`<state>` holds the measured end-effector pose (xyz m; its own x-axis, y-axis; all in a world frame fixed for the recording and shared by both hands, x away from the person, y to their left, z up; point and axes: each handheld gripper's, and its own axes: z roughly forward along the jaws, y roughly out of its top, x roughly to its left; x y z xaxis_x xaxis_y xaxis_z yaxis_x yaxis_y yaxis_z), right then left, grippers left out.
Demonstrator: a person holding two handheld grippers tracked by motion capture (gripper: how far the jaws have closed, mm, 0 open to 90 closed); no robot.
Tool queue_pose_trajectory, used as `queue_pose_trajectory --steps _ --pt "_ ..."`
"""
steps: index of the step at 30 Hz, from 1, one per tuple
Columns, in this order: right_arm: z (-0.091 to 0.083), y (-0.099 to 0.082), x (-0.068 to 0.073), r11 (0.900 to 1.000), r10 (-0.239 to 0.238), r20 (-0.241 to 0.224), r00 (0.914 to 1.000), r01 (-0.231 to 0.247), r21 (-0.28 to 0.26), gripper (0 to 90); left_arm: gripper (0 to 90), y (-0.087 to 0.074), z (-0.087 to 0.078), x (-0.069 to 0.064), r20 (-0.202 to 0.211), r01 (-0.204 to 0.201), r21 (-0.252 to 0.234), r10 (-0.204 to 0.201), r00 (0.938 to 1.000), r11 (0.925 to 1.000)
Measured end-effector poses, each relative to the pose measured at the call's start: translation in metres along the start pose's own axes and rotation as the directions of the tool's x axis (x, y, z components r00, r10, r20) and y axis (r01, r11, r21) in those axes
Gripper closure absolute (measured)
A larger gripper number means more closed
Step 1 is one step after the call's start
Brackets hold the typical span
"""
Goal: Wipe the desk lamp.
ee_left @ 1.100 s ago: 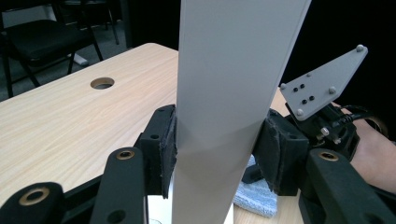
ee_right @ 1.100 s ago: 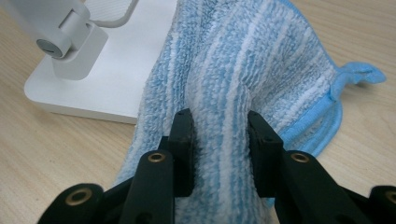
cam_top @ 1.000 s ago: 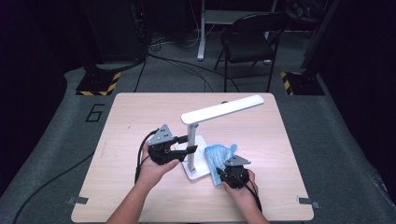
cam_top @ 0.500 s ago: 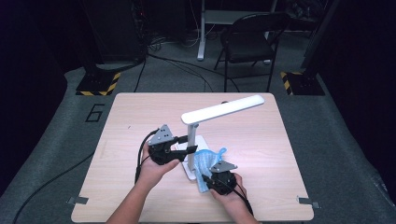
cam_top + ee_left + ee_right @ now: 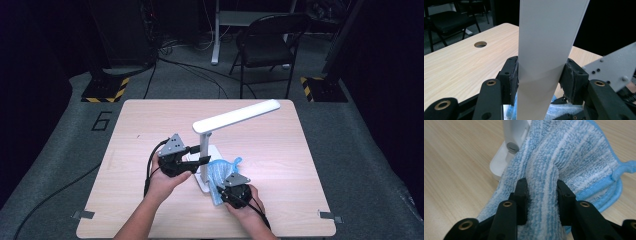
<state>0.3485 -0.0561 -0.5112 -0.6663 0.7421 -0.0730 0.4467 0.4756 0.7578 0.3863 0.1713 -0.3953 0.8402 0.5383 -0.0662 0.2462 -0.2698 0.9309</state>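
Soft, limp cloth (image 5: 574, 157), lower centre, bunches in the clamped right gripper (image 5: 541, 192); left gripper (image 5: 540, 77) pinches the stiff lamp post (image 5: 549, 37)

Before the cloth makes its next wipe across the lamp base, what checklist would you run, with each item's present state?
1. Left gripper clamped on the lamp post: ok, pads press both sides.
2. Right gripper holding the blue cloth: ok, a fold is pinched between the jaws.
3. Cloth lying on the lamp base: ok, it drapes over one side.
4. Lamp upright on the table: ok.
5. Base fully flat on the table: cannot tell, cloth hides part of it.
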Motion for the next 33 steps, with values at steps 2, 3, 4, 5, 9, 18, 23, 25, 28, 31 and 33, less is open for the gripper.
queue_pose_trajectory --steps 2,3,4,5,9,18,23,25,28,31,33 --pt "0.000 0.000 -0.003 1.0000 0.009 0.009 0.9999 -0.009 0.003 67.0 51.4 0.000 0.001 0.000 -0.004 0.004 -0.009 -0.004 1.0000 1.0000" --pt "-0.001 0.000 -0.005 0.9997 0.020 0.014 0.9997 -0.020 0.011 67.0 51.4 0.000 0.001 0.000 -0.003 0.003 -0.009 -0.003 1.0000 1.0000" --pt "-0.001 -0.001 -0.006 0.9995 0.029 0.020 0.9994 -0.030 0.012 67.0 51.5 0.000 0.000 0.000 -0.002 0.001 -0.008 -0.001 1.0000 1.0000" --pt "-0.002 -0.001 -0.009 0.9996 0.025 0.022 0.9995 -0.025 0.015 67.0 51.4 0.000 0.000 0.000 -0.003 0.000 -0.007 0.000 1.0000 1.0000" --pt "-0.003 -0.003 -0.020 0.9987 0.048 0.038 0.9981 -0.049 0.015 66.9 51.4 0.000 0.000 0.000 -0.004 -0.002 0.001 0.002 1.0000 1.0000" --pt "-0.009 -0.007 -0.043 0.9910 0.133 0.036 0.9905 -0.134 0.013 66.7 51.3 0.000 0.000 -0.001 0.003 0.014 -0.006 -0.014 0.9999 0.9999" --pt "-0.015 -0.008 -0.047 0.9883 0.152 0.022 0.9882 -0.152 0.007 66.8 51.3 0.000 -0.001 -0.002 0.016 0.003 0.006 -0.003 0.9999 1.0000" --pt "-0.018 -0.007 -0.047 0.9855 0.170 0.019 0.9853 -0.170 0.004 66.8 51.3 0.000 0.000 -0.002 0.010 -0.001 -0.001 0.001 0.9999 1.0000" --pt "-0.023 -0.006 -0.050 0.9858 0.166 0.011 0.9861 -0.166 -0.028 66.8 51.2 0.000 0.000 -0.003 0.024 0.001 0.001 -0.001 0.9997 1.0000" --pt "-0.027 -0.005 -0.052 0.9861 0.160 0.007 0.9871 -0.160 -0.046 66.8 51.2 0.000 0.000 -0.003 0.040 -0.007 0.001 0.007 0.9992 1.0000" --pt "-0.030 -0.005 -0.053 0.9834 0.173 0.011 0.9849 -0.172 -0.059 66.8 51.2 0.000 0.000 -0.004 0.055 -0.004 0.008 0.004 0.9985 1.0000"
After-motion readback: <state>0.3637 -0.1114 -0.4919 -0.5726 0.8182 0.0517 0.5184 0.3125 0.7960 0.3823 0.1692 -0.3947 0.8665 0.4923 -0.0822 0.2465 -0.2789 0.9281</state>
